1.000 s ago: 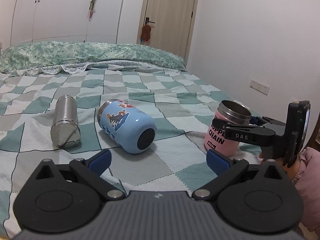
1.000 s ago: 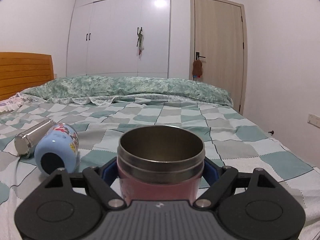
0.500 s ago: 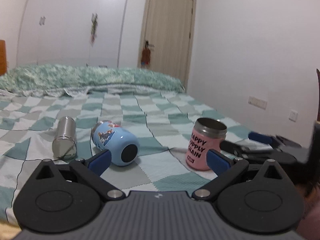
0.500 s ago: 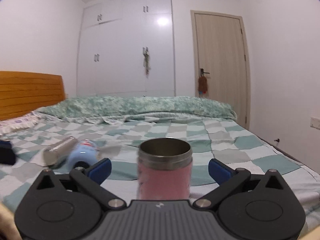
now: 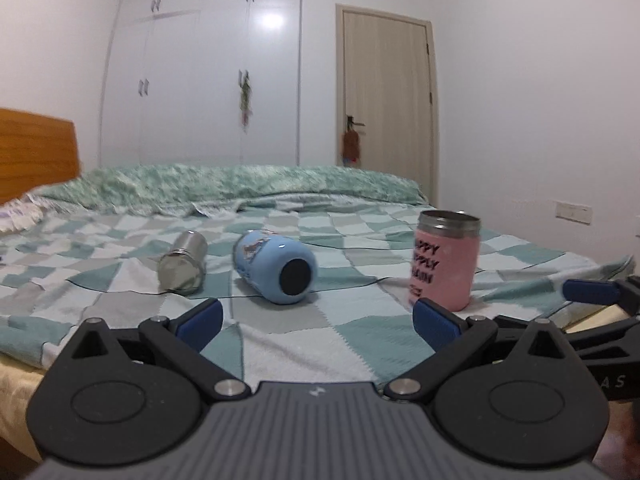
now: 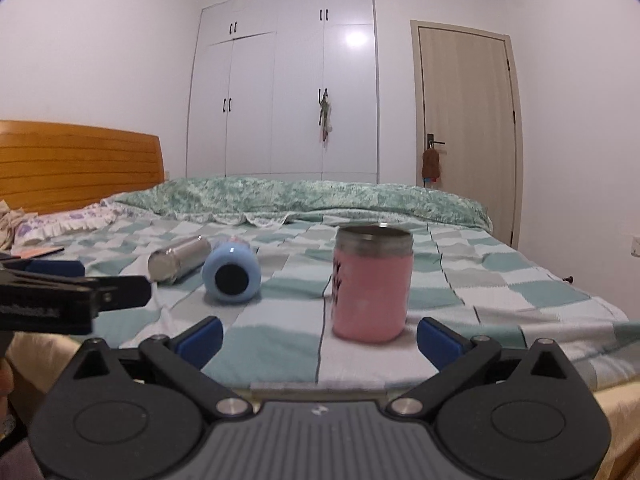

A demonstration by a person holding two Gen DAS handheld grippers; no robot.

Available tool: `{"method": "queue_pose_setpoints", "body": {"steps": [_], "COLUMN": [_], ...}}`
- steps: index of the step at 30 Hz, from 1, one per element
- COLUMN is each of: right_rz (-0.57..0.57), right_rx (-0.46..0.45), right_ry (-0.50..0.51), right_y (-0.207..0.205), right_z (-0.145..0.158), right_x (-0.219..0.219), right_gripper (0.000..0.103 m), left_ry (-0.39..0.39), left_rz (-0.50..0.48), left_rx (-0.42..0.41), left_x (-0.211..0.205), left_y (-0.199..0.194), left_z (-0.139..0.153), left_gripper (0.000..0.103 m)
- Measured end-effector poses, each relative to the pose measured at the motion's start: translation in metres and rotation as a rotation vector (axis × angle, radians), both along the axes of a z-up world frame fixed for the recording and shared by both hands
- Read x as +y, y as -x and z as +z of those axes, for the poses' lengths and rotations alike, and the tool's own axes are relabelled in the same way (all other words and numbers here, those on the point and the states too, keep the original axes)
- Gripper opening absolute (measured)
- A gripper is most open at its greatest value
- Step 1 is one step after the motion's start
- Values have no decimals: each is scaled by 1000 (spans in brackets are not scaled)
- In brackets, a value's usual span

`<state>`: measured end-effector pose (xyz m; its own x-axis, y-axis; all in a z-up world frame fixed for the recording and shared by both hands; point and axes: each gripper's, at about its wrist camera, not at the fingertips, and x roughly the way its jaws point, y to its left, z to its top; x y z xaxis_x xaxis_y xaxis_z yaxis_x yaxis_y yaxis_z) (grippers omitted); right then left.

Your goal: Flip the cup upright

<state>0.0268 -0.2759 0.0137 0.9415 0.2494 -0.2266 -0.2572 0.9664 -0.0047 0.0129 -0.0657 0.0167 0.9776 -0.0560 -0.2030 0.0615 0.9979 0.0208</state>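
The pink cup (image 5: 444,260) is seen upright on the bed (image 5: 320,340), apart from the blue cup (image 5: 276,266) and steel flask (image 5: 184,263) lying sideways, beyond the spread left claw (image 5: 318,322).

Bedroom in a home. Showing: bed (image 6: 500,280) lying under green-and-white checked cover, wooden headboard (image 6: 80,164) standing at its head, white built-in wardrobe (image 6: 300,92) filling far wall, wooden door (image 6: 466,120) standing shut beside it, green floral quilt (image 6: 300,198) lying bunched along far side.
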Motion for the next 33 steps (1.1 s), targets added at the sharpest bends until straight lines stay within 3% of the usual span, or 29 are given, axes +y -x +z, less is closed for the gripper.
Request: {"method": "queue_pose_setpoints", "body": {"steps": [5, 33], "right_rz": [-15, -52], "right_rx": [-21, -58], "right_ry": [12, -9], "right_y": [6, 9], "right_z": [-13, -14], "right_x": [5, 1], "right_gripper": [103, 103], "left_ry": [-16, 13], "left_rz": [36, 29], "left_rx": [-7, -36], "left_x": [2, 8], "left_y": [-1, 6], "left_z": [-21, -23], "left_gripper": [103, 103]}}
